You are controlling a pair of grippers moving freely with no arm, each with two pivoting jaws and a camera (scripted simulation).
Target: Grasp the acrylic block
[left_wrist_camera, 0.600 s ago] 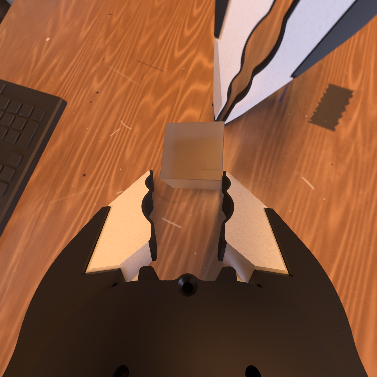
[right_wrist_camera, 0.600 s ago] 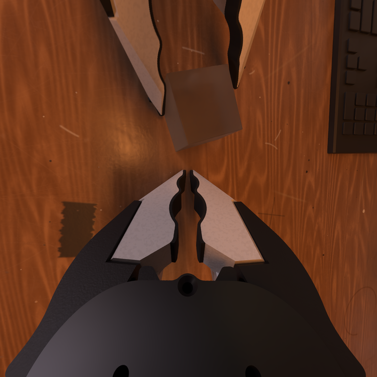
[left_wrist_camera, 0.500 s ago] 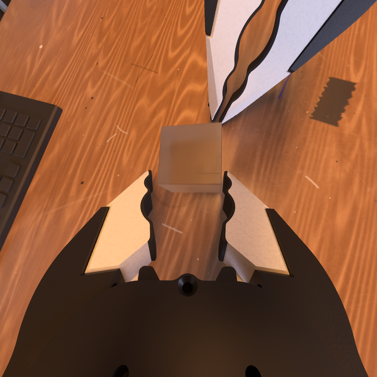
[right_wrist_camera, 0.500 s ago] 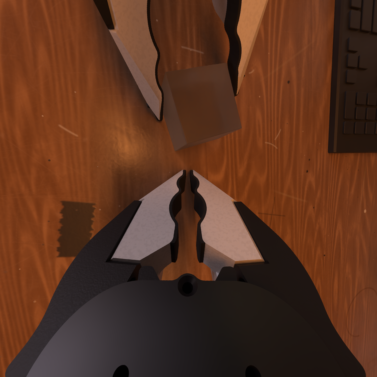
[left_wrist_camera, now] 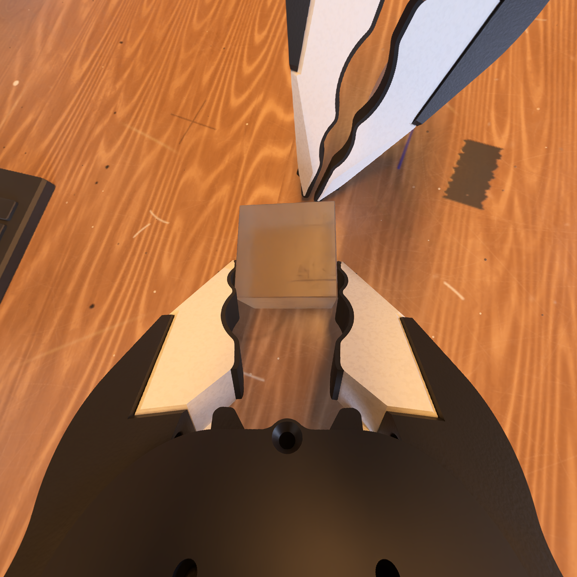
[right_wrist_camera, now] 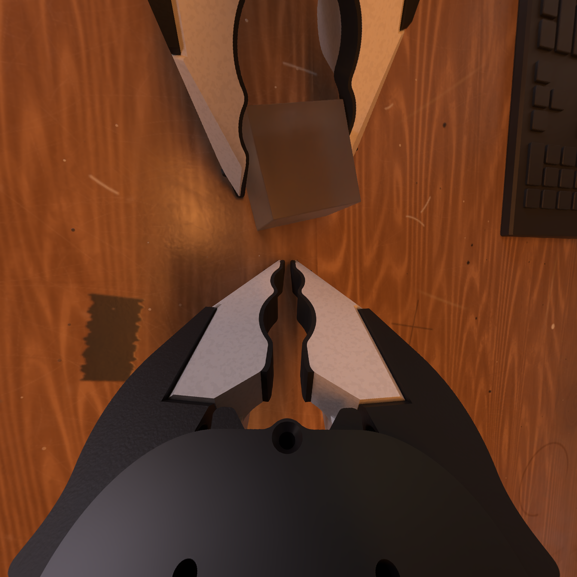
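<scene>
Acrylic block (left_wrist_camera: 286, 259), frosted cube, sits on wooden desk (left_wrist_camera: 125, 93) between left gripper (left_wrist_camera: 286, 265) fingertips; jaws spread, flanking block, contact uncertain. Right gripper (right_wrist_camera: 287, 263) at block's 12 o'clock, nearly clenched, empty. Black keyboard (right_wrist_camera: 546, 125) at 9 o'clock.

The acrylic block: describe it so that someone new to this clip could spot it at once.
On the wooden desk, right of the black keyboard, the left gripper points forward. The acrylic block sits between its fingertips: a frosted, see-through cube, unlike the flat dark patch farther right.
</scene>
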